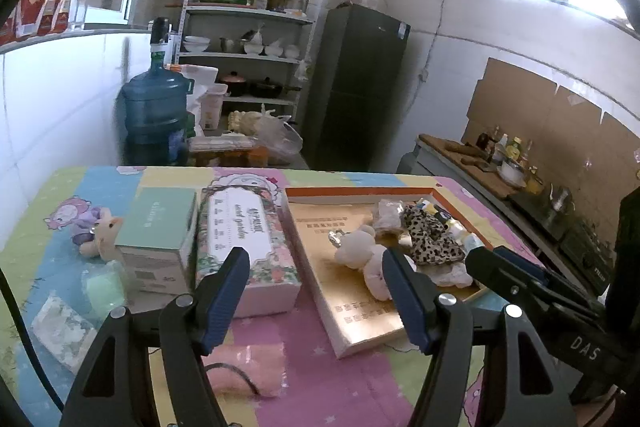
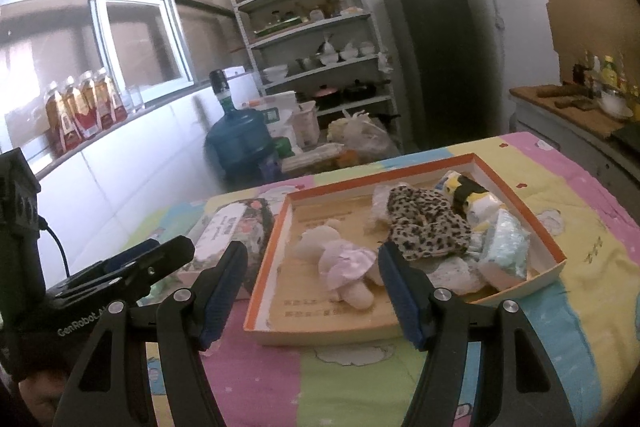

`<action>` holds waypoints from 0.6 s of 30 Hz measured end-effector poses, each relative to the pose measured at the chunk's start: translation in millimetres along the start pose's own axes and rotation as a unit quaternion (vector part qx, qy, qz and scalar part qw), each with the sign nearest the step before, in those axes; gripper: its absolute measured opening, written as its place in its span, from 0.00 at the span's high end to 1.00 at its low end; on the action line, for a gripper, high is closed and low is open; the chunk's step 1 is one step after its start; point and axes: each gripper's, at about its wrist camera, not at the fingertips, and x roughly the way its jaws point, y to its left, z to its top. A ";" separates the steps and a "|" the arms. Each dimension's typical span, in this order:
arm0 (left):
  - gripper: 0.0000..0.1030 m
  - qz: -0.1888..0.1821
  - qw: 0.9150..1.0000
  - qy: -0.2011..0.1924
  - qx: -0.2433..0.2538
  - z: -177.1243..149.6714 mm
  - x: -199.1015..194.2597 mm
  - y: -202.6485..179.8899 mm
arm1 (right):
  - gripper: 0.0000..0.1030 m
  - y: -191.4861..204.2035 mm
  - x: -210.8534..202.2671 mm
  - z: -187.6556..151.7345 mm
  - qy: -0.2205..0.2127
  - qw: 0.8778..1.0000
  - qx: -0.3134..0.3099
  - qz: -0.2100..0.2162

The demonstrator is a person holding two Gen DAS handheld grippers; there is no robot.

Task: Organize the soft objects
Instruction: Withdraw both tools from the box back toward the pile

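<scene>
Partly done: the shallow orange-rimmed cardboard tray [image 2: 516, 183] holds a pale plush bear [image 2: 344, 263] and leopard-print cloth [image 2: 428, 223]. Outside remain 1 small plush pig [image 1: 102, 233] and rolled pink towel [image 1: 248, 367]. Left gripper [image 1: 316, 279] and right gripper [image 2: 312, 275] spread, empty.

The left gripper [image 1: 316, 291] has matte black angular finger arms tipped with ribbed dark blue pads [image 1: 224, 295], each arm pinned by round silver screws. A black cable loops beneath it, and white "GenRobot" lettering marks its housing in the right wrist view. The right gripper [image 2: 312, 287] is built alike, and its body reads "DAS" in the left view.
</scene>
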 end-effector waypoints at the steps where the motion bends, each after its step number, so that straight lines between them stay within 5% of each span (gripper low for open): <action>1: 0.33 0.001 1.000 -0.001 0.000 -0.4 -2.0 1.6 | 0.32 3.3 0.3 0.0 0.000 1.000 -0.002 0.001; 18: 0.33 0.032 0.999 -0.017 -0.017 -6.7 -31.8 40.9 | 0.32 52.6 6.9 -4.8 0.004 0.999 -0.027 0.026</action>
